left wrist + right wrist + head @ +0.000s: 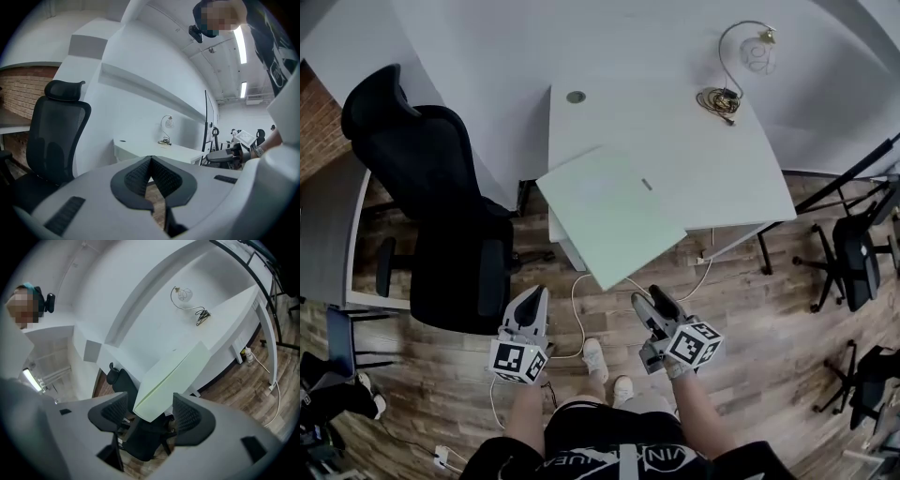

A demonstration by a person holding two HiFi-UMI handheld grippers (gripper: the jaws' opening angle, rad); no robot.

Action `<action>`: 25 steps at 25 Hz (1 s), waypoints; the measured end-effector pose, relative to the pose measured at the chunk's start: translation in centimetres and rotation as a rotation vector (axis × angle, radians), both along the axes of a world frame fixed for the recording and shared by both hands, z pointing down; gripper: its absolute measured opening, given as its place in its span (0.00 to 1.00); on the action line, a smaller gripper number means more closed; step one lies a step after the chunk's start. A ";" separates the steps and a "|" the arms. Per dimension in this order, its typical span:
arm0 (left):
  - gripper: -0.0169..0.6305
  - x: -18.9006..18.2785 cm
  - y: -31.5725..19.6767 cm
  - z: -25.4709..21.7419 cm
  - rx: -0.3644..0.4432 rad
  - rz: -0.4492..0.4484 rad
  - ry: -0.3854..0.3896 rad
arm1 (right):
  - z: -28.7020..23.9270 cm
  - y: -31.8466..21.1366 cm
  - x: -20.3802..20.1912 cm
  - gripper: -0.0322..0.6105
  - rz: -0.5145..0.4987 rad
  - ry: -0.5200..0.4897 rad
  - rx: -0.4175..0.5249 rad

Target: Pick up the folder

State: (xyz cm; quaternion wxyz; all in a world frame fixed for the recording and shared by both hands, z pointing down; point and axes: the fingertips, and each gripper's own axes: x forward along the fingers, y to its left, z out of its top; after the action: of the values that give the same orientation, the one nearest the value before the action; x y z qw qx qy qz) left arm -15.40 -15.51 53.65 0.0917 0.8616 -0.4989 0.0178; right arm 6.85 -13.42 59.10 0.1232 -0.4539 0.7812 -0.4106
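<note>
A pale green folder point(614, 211) lies flat on the white desk point(675, 122), with its near corner jutting over the desk's front edge. My right gripper point(656, 295) hovers above the floor just short of that corner, open. In the right gripper view the folder point(171, 376) points its corner into the gap between the spread pads of the right gripper point(150, 411), and neither pad touches it. My left gripper point(534, 292) is lower left of the folder, level with the right one. In its own view the left gripper point(150, 161) has its pad tips together with nothing between them.
A black office chair point(441, 206) stands close on the left, beside the desk. A desk lamp point(741, 66) with a coiled cord sits at the desk's far right. A white cable point(577, 319) runs over the wooden floor below the folder. More chairs point(853, 253) stand at the right.
</note>
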 end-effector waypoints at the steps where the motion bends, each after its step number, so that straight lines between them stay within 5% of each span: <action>1: 0.05 0.0 -0.4 0.2 -0.004 0.005 0.003 | 0.2 -0.4 -0.1 0.50 0.009 -0.013 -0.012; 13: 0.05 0.0 -3.1 2.7 -0.041 0.071 0.013 | 2.0 -5.0 -2.4 0.58 0.114 -0.269 -0.125; 25: 0.05 0.9 -5.1 3.6 -0.066 0.005 0.026 | 2.3 -8.4 -2.5 0.58 0.027 -0.340 -0.084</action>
State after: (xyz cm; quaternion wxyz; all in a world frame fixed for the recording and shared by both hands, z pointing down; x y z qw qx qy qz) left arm -14.53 -20.65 57.27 0.1266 0.8594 -0.4949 0.0234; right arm 4.32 -21.80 61.45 0.2400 -0.3930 0.7251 -0.5120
